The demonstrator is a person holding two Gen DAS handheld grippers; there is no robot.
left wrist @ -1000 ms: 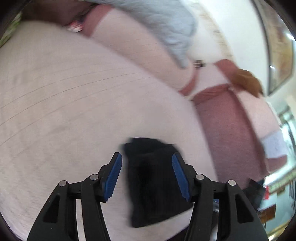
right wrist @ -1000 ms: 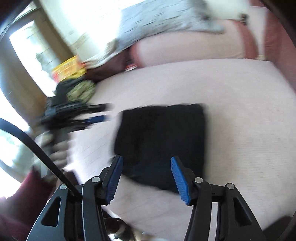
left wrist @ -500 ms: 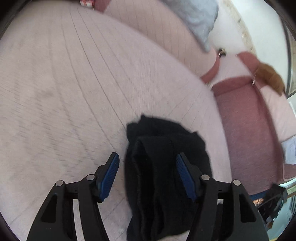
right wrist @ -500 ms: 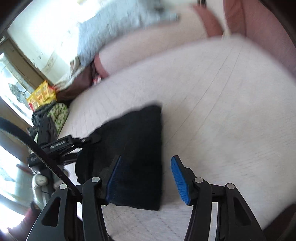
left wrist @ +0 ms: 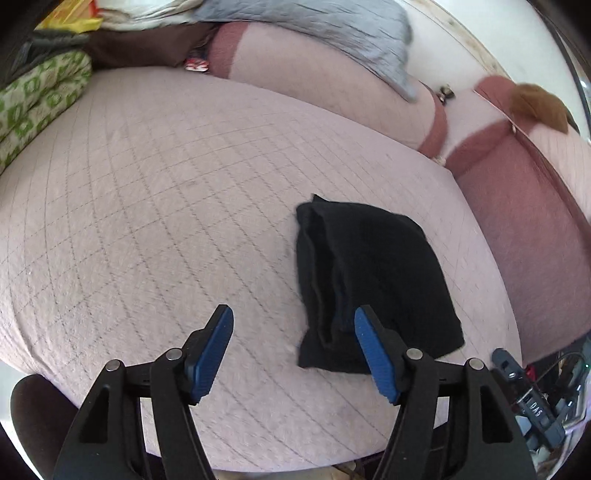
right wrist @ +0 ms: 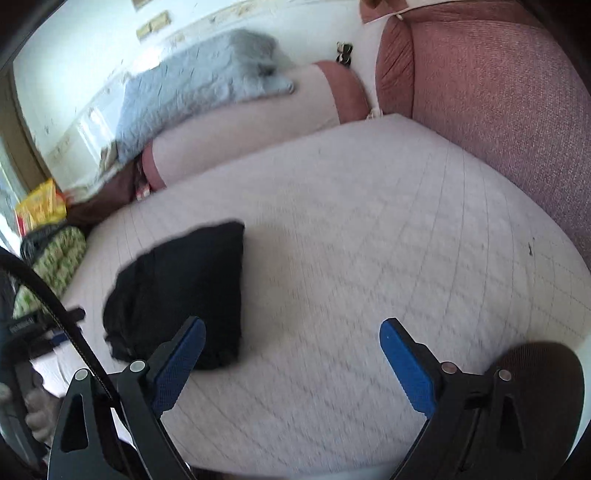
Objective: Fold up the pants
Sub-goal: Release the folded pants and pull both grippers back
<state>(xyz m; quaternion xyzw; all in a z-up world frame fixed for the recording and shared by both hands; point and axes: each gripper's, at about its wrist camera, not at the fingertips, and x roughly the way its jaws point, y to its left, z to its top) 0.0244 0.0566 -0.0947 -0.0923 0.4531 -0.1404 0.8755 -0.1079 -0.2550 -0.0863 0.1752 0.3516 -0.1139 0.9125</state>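
The black pants lie folded in a compact bundle on the pale quilted sofa seat. In the left wrist view my left gripper is open and empty, held just in front of the bundle's near edge, its right blue pad overlapping the bundle. In the right wrist view the pants lie left of centre. My right gripper is open wide and empty, to the right of the bundle over bare seat.
A pink back cushion with a grey blanket runs behind the seat. A reddish armrest bounds the right side. A green patterned cushion lies at the left. Dark gear and cables lie off the right front corner.
Both grippers have drawn back from the folded pants. The left one has shifted left of the bundle, the right one has shifted right and opened wider. The pants stay on the seat.
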